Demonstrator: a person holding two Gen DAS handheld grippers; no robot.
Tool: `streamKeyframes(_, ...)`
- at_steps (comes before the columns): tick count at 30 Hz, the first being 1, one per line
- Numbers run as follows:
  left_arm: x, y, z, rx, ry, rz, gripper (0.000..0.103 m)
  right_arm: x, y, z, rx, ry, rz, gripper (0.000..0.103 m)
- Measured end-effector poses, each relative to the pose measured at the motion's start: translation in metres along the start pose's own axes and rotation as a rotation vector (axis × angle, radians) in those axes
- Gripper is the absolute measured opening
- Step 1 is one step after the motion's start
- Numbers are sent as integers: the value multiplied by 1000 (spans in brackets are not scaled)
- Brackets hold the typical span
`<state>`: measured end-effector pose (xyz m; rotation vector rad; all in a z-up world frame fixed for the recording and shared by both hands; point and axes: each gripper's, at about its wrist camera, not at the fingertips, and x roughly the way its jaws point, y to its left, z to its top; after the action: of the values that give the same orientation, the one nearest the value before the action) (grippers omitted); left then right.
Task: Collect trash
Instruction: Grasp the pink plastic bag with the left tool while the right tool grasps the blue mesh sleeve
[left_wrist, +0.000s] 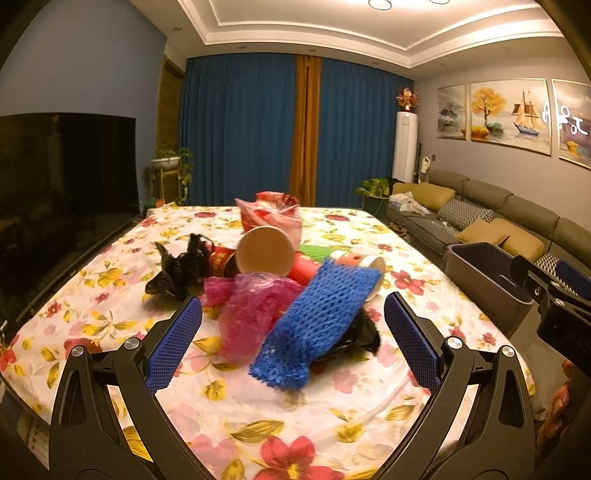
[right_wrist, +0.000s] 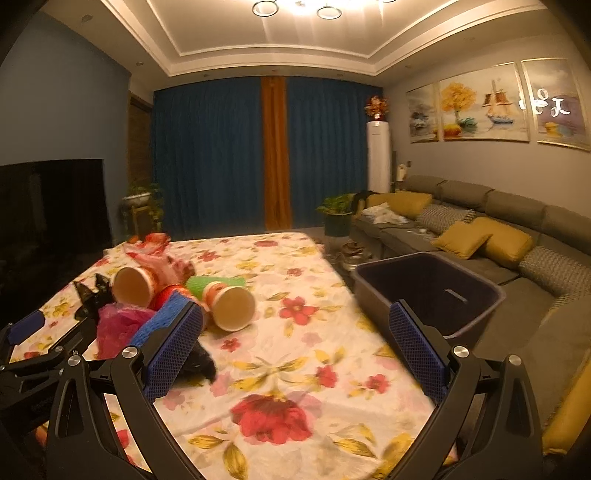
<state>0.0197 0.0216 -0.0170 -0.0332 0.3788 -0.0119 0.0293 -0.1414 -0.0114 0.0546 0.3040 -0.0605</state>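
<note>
- The table (left_wrist: 110, 266), covered by a flowered cloth, is the landmark; a pile of trash lies around its middle.
- At the left edge of the pile, a crumpled black plastic bag (left_wrist: 181, 266) rests on the cloth, touching a red paper cup behind it.
- Just right of the black bag, a paper cup (left_wrist: 264, 251) lies on its side with its round mouth facing the camera; a red-and-white wrapper (left_wrist: 269, 210) bunches up behind it, toward the far end of the table.
- In front of that cup, a pink plastic bag (left_wrist: 251, 306) spreads over the cloth.
- Touching the pink bag on its right, a blue foam net (left_wrist: 317, 317) drapes across the pile, its near end reaching toward the camera; a second scrap of black plastic (left_wrist: 364, 336) pokes out beneath it.
- Behind the net, a second paper cup (right_wrist: 232, 306) lies on its side beside a green net sleeve (right_wrist: 207, 284).
- The left gripper (left_wrist: 293, 332) hovers over the near part of the table with its blue pads spread wide to either side of the pile, gripping nothing.
- The right gripper (right_wrist: 295, 332) hangs over the right-hand part of the table, fingers likewise released and empty.
- Off the table's right edge, just beside it, stands an open dark bin (right_wrist: 428, 284).
- Beyond the bin, a grey sofa (right_wrist: 517, 229) with yellow cushions runs along the wall.
</note>
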Motion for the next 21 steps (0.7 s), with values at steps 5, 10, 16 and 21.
streamKeyframes(5,8,19,-5,-23,-2,35,97,25,17,-9,-20,26,52,98)
streamKeyframes(10,16,37,-9,-48,-6,71,97,55,37,-15,-21,64,85,98)
streamKeyframes(16,27,55,-14,-68,4,102,97,91,60,-22,-24,122,167,98)
streamKeyframes(21,40,64,-16,-82,24,105,97,109,77,-26,-52,145,208,98)
